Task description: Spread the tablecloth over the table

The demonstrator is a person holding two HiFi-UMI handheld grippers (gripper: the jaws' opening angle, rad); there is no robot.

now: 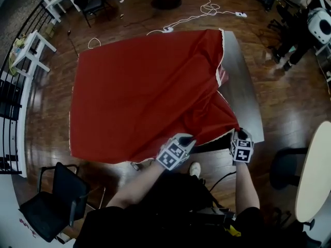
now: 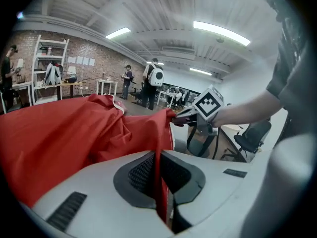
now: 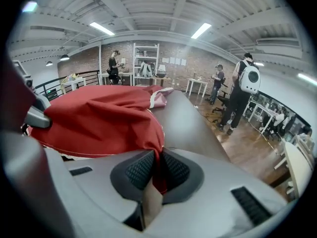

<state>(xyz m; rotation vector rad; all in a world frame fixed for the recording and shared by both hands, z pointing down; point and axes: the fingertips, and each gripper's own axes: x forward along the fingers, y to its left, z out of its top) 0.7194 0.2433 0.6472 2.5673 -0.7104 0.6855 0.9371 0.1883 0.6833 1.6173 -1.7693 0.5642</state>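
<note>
Tablecloth (image 1: pixel 145 97) is draped over most of the table (image 1: pixel 243 87); at the table's near edge its hem is clamped by left gripper (image 1: pixel 190 138) and right gripper (image 1: pixel 240 133)

Left gripper (image 1: pixel 187 140) and right gripper (image 1: pixel 240 135) side by side, forearms extended, jaws pinched on tablecloth (image 1: pixel 145 92) edge

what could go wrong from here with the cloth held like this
1. The tablecloth sits shifted left, leaving the table bare on the right; an uneven tug might slide it further off.
2. The left gripper and right gripper pinch only the near hem, close together, so the hem may slip out or bunch.
</note>
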